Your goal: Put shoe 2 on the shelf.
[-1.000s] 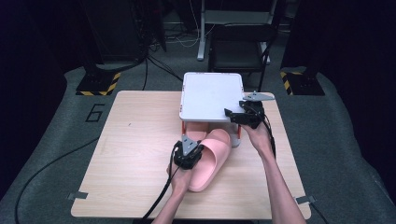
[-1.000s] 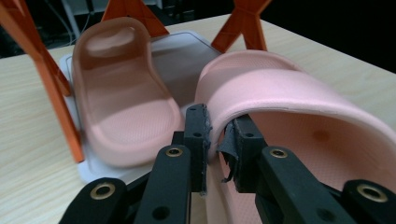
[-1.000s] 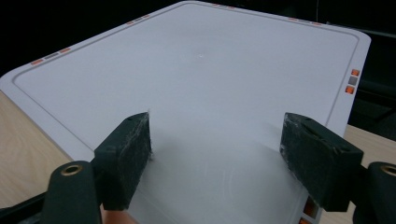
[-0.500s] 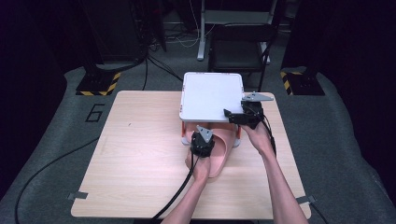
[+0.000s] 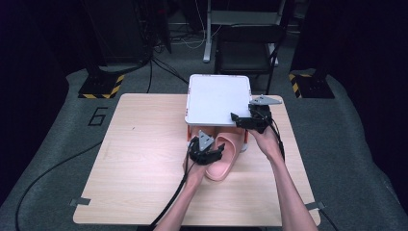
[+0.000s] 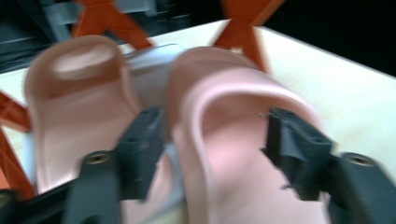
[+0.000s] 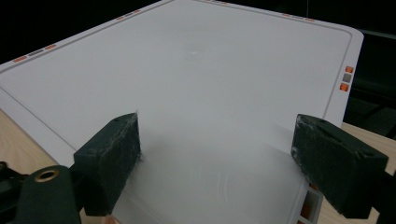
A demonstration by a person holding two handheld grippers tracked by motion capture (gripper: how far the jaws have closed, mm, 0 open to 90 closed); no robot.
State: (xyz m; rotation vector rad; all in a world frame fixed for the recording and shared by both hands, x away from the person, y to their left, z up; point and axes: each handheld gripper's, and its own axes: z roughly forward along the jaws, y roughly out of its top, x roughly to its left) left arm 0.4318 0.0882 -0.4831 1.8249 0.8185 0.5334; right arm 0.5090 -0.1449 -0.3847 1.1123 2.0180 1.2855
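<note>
- Under the white shelf [image 5: 219, 98], between its orange legs [image 6: 240, 28], lie two pink slippers; the near slipper [image 5: 223, 155] has its toe tucked beneath the shelf and its heel sticking out toward the person.
- Its long axis runs from the shelf back toward the person, slightly slanted in the high view; the second slipper [image 6: 77, 102] lies just beside it, parallel, in the left gripper view.
- At the heel end sits the left gripper [image 5: 206, 153], and it is the nearer one. Its jaws have just been opening and now straddle the near slipper's strap without pressing on it, so the slipper rests free on the table [image 5: 139, 168].
- Farther off, the right gripper [image 5: 244, 119] stands open at the shelf's near right corner, its jaws spread over the white top and holding nothing.
</note>
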